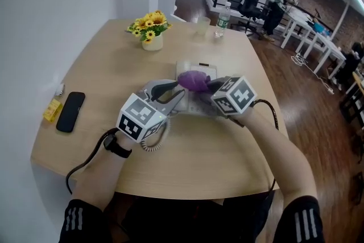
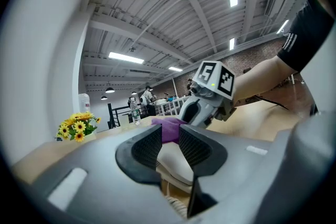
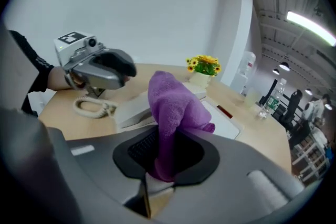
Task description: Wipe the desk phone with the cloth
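A white desk phone [image 1: 192, 68] [image 3: 231, 126] lies at the middle of the wooden table, its handset [image 3: 139, 110] [image 2: 176, 162] along its left side and the coiled cord [image 1: 152, 142] trailing toward me. My right gripper [image 1: 206, 85] [image 3: 170, 152] is shut on a purple cloth [image 1: 194, 81] [image 3: 170, 102], which sticks up from the jaws over the phone. My left gripper [image 1: 173, 88] [image 2: 169, 141] hovers just over the handset's near end. Its jaws stand a narrow gap apart, and I see nothing clamped between them.
At the table's back stand a pot of yellow flowers [image 1: 151, 31], a clear cup [image 1: 202, 25] and a water bottle [image 1: 223, 18]. A black mobile phone [image 1: 70, 111] and a small yellow item [image 1: 52, 110] lie at the left edge. People stand far off at the back right.
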Action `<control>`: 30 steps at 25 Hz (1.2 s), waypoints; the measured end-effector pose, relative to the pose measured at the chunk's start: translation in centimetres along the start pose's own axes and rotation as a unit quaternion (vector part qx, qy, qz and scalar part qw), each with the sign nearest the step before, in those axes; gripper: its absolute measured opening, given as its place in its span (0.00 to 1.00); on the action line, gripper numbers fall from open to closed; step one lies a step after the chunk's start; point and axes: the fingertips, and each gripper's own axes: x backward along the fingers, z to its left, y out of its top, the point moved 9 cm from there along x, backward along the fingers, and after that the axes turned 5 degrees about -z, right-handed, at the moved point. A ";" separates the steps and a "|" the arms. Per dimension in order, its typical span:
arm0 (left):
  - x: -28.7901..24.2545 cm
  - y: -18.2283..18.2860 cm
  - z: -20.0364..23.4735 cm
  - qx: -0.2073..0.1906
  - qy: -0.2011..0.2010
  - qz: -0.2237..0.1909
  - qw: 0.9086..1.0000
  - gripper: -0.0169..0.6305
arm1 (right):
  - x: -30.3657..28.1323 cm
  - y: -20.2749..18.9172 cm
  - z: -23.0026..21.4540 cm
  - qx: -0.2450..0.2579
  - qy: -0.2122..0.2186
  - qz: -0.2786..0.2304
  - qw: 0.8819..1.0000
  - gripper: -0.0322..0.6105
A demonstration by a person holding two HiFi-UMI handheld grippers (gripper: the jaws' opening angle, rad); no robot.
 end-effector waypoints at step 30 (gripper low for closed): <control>0.2 0.1 0.4 0.007 0.008 -0.003 1.000 0.19 | -4.4 5.1 -9.0 -0.154 -0.070 -0.051 0.984 0.17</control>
